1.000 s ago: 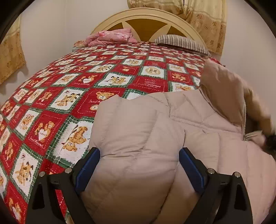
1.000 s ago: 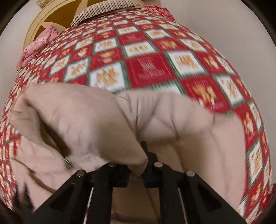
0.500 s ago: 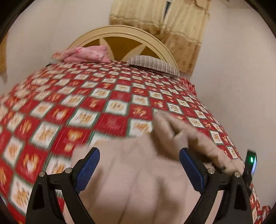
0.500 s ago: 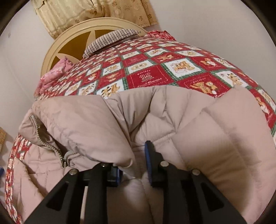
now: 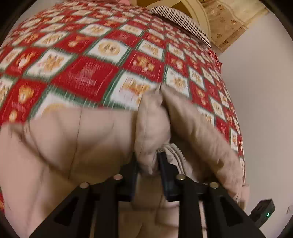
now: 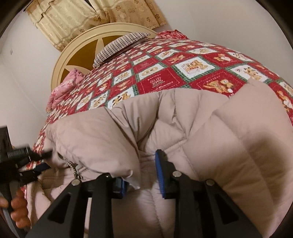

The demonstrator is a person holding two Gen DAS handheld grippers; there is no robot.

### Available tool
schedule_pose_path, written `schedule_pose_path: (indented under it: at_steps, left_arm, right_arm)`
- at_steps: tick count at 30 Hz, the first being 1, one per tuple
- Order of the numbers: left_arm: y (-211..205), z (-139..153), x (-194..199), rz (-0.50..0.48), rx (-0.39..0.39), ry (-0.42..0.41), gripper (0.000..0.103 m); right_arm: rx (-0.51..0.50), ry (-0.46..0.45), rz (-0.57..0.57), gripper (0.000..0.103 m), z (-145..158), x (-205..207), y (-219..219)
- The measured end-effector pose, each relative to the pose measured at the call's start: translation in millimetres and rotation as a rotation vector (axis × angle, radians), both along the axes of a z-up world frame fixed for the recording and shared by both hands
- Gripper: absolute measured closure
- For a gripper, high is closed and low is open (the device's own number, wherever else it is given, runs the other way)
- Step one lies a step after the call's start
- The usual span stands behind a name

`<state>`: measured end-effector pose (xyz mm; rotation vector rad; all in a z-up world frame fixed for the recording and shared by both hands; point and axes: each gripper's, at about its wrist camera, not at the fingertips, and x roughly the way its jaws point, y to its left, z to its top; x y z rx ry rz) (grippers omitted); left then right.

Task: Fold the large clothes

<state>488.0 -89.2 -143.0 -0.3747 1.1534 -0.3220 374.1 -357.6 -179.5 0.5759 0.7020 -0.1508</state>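
Observation:
A beige quilted puffer jacket [image 6: 210,128] lies on the bed, partly folded over itself, with its zipper pull [image 6: 77,174] at the left. In the left wrist view the jacket [image 5: 73,139] fills the lower half, blurred. My left gripper [image 5: 147,163] is shut on a fold of the jacket's edge. It also shows in the right wrist view [image 6: 39,161], at the jacket's left edge. My right gripper [image 6: 140,174] is open, its blue pads [image 6: 159,170] either side of a loose fold, not clamping it.
The bed carries a red, white and green teddy-bear quilt [image 6: 164,73]. A striped pillow [image 6: 119,45] and pink bedding [image 6: 64,87] lie by the cream headboard [image 6: 73,47]. White walls stand on both sides, with curtains [image 6: 91,16] behind.
My left gripper, open above the jacket earlier, has moved right and closed on a fold. My right gripper, shut on the jacket earlier, has opened and let the fold go.

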Motion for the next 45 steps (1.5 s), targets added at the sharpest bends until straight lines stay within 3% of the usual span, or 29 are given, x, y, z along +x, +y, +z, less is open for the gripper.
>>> schedule_pose_path:
  at_steps: [3, 6, 9, 11, 12, 13, 14, 16, 20, 21, 23, 24, 25, 26, 30, 32, 35, 40, 42, 45]
  left_arm:
    - [-7.4, -1.5, -31.2, -0.060, 0.045, -0.003, 0.082]
    - [-18.5, 5.5, -68.2, -0.168, 0.149, -0.070, 0.081]
    - [-3.0, 35.6, -78.9, -0.132, 0.131, -0.186, 0.081]
    - [6.9, 48.0, -70.3, -0.069, 0.124, -0.232, 0.062]
    - [9.8, 51.7, -61.2, -0.036, 0.127, -0.242, 0.038]
    - [14.7, 53.6, -53.0, -0.010, 0.126, -0.246, 0.022]
    - [16.6, 53.8, -43.6, 0.019, 0.125, -0.256, 0.021]
    - [15.2, 46.8, -24.5, 0.034, 0.141, -0.235, 0.021]
    - [-4.0, 4.7, 14.1, -0.010, 0.115, -0.039, 0.021]
    - [-5.0, -1.5, 17.6, -0.009, 0.119, -0.023, 0.021]
    - [-8.8, 0.6, 8.2, -0.004, 0.119, -0.065, 0.042]
    - [-9.1, 4.1, 4.9, -0.019, 0.090, -0.076, 0.082]
    - [-9.0, 9.8, -4.2, -0.061, -0.015, -0.071, 0.094]
    - [-8.9, 16.3, -13.7, -0.067, -0.044, -0.075, 0.094]
    - [-5.6, 32.3, -59.7, -0.043, -0.032, -0.159, 0.094]
    - [0.3, 24.3, -77.4, 0.002, -0.023, -0.160, 0.094]
    - [2.0, -8.5, -78.0, 0.091, 0.062, -0.146, 0.094]
    - [-2.3, -14.2, -79.6, 0.116, 0.083, -0.243, 0.093]
    - [-6.9, -14.2, -84.6, 0.111, 0.114, -0.278, 0.093]
    - [-8.0, -14.2, -84.1, 0.110, 0.127, -0.290, 0.093]
  right_arm:
    - [0.010, -0.003, 0.000, 0.076, 0.1, -0.4, -1.2]
    - [0.010, -0.003, 0.000, 0.076, 0.0, -0.4, -1.0]
    - [0.012, -0.003, -0.001, 0.076, 0.0, -0.4, -1.0]
    - [0.012, -0.003, -0.001, 0.076, 0.1, -0.2, -0.8]
    - [0.010, -0.003, -0.001, 0.076, 0.0, -0.3, -0.9]
    - [0.010, -0.002, -0.001, 0.076, 0.0, -0.2, -1.1]
    - [0.012, 0.000, -0.001, 0.076, -0.1, -0.1, -1.1]
    - [0.013, 0.000, -0.001, 0.076, 0.0, 0.0, -1.2]
    - [0.014, -0.001, -0.001, 0.076, 0.1, 0.2, -1.3]
    - [0.014, -0.001, -0.002, 0.076, 0.0, 0.1, -1.3]
    - [0.019, -0.003, -0.002, 0.075, 0.3, 0.0, -1.6]
    - [0.021, -0.005, -0.002, 0.075, 0.4, -0.4, -1.9]
    - [0.025, -0.006, -0.002, 0.075, 0.5, -0.6, -2.1]
    - [0.028, -0.007, -0.002, 0.075, 0.6, -0.5, -2.2]
    - [0.041, -0.011, -0.005, 0.075, -0.3, -0.5, -4.1]
    - [0.044, -0.012, -0.004, 0.075, -0.6, -0.7, -4.9]
    - [0.045, -0.015, 0.004, 0.072, 0.1, -0.1, -4.0]
    - [0.012, -0.023, 0.003, 0.057, 8.6, -5.1, 1.2]
    - [-0.035, -0.051, -0.053, 0.042, 26.6, -23.6, 2.6]
    - [-0.150, -0.170, -0.198, 0.034, 66.2, -59.5, 3.7]
